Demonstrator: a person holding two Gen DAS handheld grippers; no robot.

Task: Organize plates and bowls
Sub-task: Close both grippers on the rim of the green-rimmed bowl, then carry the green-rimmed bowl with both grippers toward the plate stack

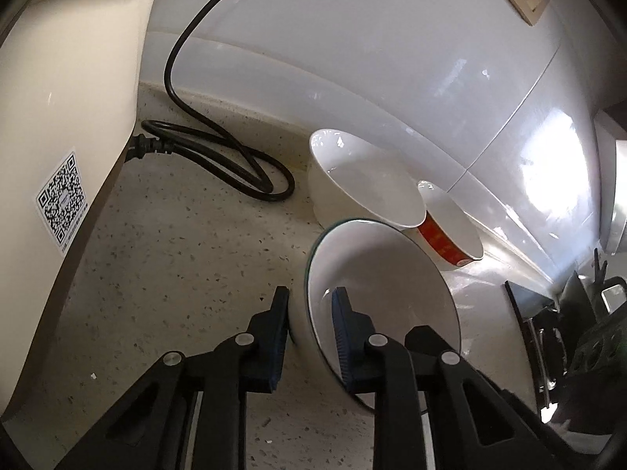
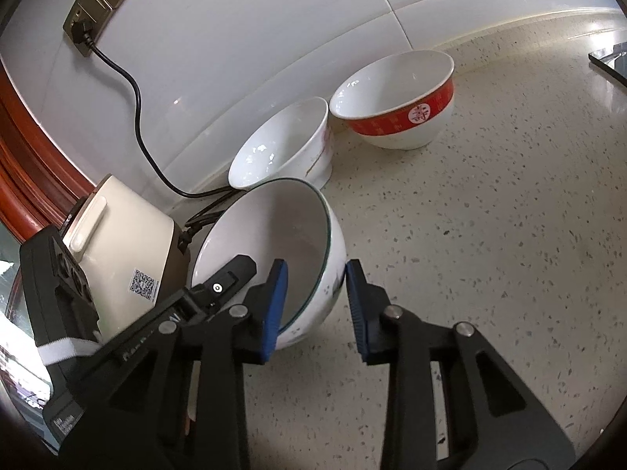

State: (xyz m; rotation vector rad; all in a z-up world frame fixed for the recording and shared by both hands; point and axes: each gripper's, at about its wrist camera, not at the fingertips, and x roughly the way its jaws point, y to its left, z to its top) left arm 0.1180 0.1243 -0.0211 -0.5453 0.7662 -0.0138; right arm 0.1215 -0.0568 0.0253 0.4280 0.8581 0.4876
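Observation:
A white bowl with a thin green rim [image 1: 384, 286] [image 2: 274, 235] stands tilted on the speckled countertop [image 2: 490, 235]. My left gripper [image 1: 310, 291] is shut on its left wall, one pad inside and one outside. On the opposite wall my right gripper [image 2: 316, 265] is shut too, with its left pad inside the bowl and its right pad against the outer side. The left gripper's finger [image 2: 235, 274] shows at the far rim in the right wrist view. Behind, by the tiled wall, stand a plain white bowl [image 1: 364, 184] [image 2: 282, 145] and a red-banded bowl [image 1: 450, 235] [image 2: 395, 94].
A cream appliance [image 1: 66, 98] [image 2: 125, 243] with a QR label stands close on the left. Its black cord [image 1: 219, 156] [image 2: 137, 117] loops on the counter and runs up to a wall socket [image 2: 94, 4]. A dark metal edge [image 2: 611, 58] shows at the far right.

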